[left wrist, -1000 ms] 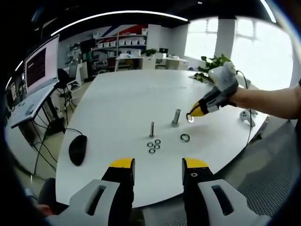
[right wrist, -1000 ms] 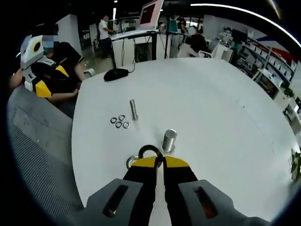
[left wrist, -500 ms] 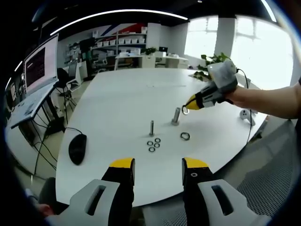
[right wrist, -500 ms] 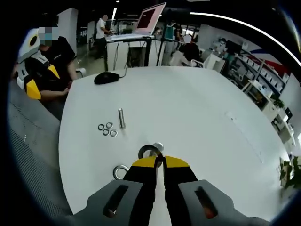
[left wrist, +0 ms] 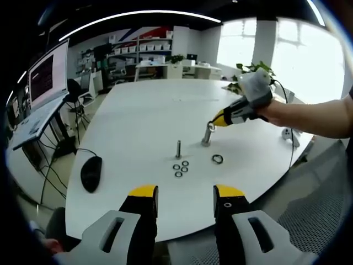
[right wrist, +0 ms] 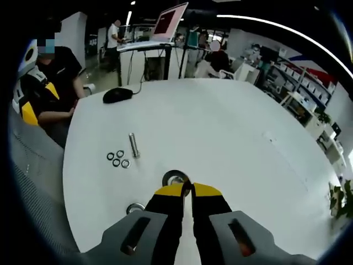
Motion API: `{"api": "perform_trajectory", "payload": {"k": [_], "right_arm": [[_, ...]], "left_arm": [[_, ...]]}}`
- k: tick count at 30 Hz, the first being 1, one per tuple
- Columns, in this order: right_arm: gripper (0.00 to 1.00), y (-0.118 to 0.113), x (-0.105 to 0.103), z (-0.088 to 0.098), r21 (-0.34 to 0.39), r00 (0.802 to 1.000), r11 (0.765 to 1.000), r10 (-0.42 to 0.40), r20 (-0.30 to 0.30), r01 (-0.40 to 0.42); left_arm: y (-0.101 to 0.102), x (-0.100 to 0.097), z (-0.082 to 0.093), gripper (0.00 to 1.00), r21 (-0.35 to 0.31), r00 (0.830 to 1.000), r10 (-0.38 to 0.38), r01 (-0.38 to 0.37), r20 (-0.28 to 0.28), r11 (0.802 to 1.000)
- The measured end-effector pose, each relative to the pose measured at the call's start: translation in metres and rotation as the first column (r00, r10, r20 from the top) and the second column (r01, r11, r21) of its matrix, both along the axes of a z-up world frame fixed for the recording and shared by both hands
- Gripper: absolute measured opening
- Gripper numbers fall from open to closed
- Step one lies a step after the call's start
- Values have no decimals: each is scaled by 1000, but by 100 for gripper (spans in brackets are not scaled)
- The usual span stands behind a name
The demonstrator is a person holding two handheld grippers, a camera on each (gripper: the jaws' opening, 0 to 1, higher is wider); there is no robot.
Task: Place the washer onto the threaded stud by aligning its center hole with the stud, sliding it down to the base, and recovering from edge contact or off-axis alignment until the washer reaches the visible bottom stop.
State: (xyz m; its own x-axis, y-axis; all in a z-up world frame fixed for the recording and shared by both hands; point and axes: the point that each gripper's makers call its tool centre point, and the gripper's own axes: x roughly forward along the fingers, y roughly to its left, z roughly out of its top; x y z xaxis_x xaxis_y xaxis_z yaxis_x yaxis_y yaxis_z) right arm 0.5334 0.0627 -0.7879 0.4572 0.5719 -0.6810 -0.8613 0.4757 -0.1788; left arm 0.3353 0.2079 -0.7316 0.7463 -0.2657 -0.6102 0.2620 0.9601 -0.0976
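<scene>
The washer, a thin, stiff and probably slippery metal ring, is best pinched by its rim so that the hole remains free. It is held at the tips of the right tongs, closed on its near edge, and is seen directly over the top of the large stud on the white table. The left tongs are held wide and empty, well apart. A thin bolt, four small rings and a spare ring lie nearby.
</scene>
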Motion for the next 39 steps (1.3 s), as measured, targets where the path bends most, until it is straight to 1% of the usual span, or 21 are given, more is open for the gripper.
{"api": "perform_trajectory", "payload": {"k": [4,10,13,17,20,24,28,30,33,35,39], "right_arm": [[6,1,2,1,-4,1000,1000,3,6,-3],[7,3,3,-2,19,999,1000,-11,-33,12],[10,2,4,-6,10,999,1000,-13,-39,14],[10,2,5,-5,25,999,999,-23,-49,24],[10,1,6,-6,39,997,999,-32,-67,34],[10,2,4,-4,43,998,999,-24,-62,27],[10,5,3,-1,67,998,997,-20,-65,24],[10,7,1,0,88,997,996,-17,-77,23],[13,10,-3,-3,96,995,995,-10,-103,20],[16,11,-3,-5,94,994,995,-8,-106,19],[17,12,-6,-10,85,993,996,1,-119,9]], "left_arm": [[0,0,-1,38,2,1000,-1,1,-4,1000],[0,-1,-1,38,3,1000,-1,1,-9,1000],[0,-1,-2,38,3,1000,-1,1,-9,1000],[0,-1,-2,38,4,1000,-1,1,-10,1000],[0,-1,-2,38,4,1000,-1,1,-11,1000],[0,-1,-2,38,4,1000,-1,1,-11,1000],[0,-1,-2,38,5,1000,-1,2,-12,1000],[0,-1,-2,38,4,1000,-1,1,-11,1000],[0,-1,-2,38,4,1000,-2,2,-13,1000],[0,-1,-2,38,5,1000,-3,3,-13,1000],[0,-2,-3,38,4,1000,-2,2,-15,1000]]}}
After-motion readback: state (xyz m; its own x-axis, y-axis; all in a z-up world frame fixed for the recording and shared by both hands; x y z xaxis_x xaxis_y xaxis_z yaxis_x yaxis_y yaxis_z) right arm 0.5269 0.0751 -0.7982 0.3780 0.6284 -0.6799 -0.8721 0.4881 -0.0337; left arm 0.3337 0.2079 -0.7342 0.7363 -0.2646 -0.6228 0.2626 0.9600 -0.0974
